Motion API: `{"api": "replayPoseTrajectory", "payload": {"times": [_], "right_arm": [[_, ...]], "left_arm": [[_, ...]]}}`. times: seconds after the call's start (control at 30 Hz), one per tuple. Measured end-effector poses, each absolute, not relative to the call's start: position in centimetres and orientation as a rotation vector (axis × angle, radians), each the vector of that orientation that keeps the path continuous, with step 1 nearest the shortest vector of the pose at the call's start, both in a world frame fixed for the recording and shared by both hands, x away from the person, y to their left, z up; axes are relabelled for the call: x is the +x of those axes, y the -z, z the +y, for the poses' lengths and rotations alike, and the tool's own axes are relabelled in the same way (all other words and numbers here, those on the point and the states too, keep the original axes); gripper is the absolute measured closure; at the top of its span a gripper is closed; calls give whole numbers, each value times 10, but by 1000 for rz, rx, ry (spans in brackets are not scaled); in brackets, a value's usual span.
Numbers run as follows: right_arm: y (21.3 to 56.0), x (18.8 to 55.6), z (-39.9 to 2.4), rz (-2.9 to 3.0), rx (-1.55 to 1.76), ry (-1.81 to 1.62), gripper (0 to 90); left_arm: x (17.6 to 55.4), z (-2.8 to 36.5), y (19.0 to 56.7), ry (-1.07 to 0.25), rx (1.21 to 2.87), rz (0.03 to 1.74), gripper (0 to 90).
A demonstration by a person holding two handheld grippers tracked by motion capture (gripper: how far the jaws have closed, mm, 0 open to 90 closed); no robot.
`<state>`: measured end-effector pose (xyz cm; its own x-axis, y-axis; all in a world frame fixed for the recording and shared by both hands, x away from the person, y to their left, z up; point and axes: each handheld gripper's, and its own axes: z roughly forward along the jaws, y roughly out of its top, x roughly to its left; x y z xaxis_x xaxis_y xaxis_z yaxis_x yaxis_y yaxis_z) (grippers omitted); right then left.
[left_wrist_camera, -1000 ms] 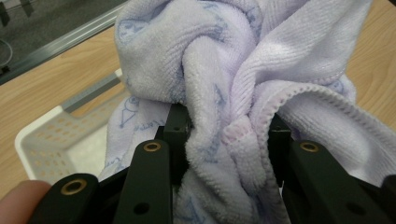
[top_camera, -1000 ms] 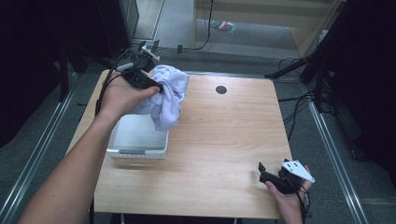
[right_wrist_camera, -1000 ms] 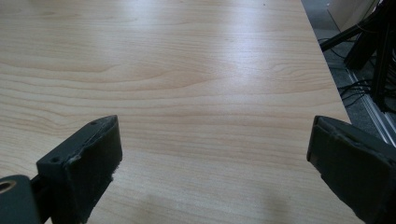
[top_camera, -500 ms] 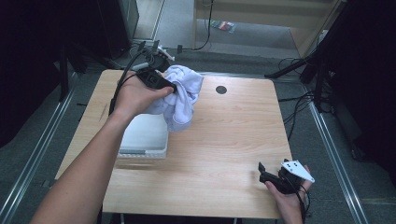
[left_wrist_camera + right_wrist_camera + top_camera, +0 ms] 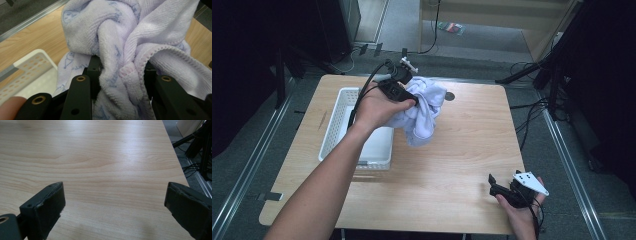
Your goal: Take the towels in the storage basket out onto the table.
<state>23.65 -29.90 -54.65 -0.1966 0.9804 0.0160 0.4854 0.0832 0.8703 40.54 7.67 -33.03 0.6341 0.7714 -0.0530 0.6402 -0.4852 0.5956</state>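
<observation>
My left gripper [image 5: 120, 75] clamps a bunched fold of the pale lilac terry towel [image 5: 422, 110], held aloft just right of the white perforated plastic basket [image 5: 332, 125]. My right gripper [image 5: 113, 212] rests wide open, empty, well right of the basket. Risk: the thick fold may slip out; the hanging corner may snag.

Your left gripper [image 5: 409, 95] holds the towel [image 5: 424, 112] above the tabletop [image 5: 452, 165] near its far edge, just right of the basket [image 5: 334, 125] at the left edge. Your right gripper [image 5: 494, 186] sits by the near right corner.
</observation>
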Motion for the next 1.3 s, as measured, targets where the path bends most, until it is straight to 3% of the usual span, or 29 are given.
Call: {"api": "replayPoseTrajectory", "payload": {"times": [0.43, 1.03, 1.3], "right_arm": [[546, 236, -299, 1755, 1453, -1041, 32], [546, 237, -299, 1755, 1450, -1043, 32], [546, 236, -299, 1753, 1451, -1043, 32]], "left_arm": [[406, 52, 351, -218, 2264, 1051, 639], [407, 19, 408, -93, 2276, 994, 618], [407, 16, 441, 35, 2289, 1010, 570]]}}
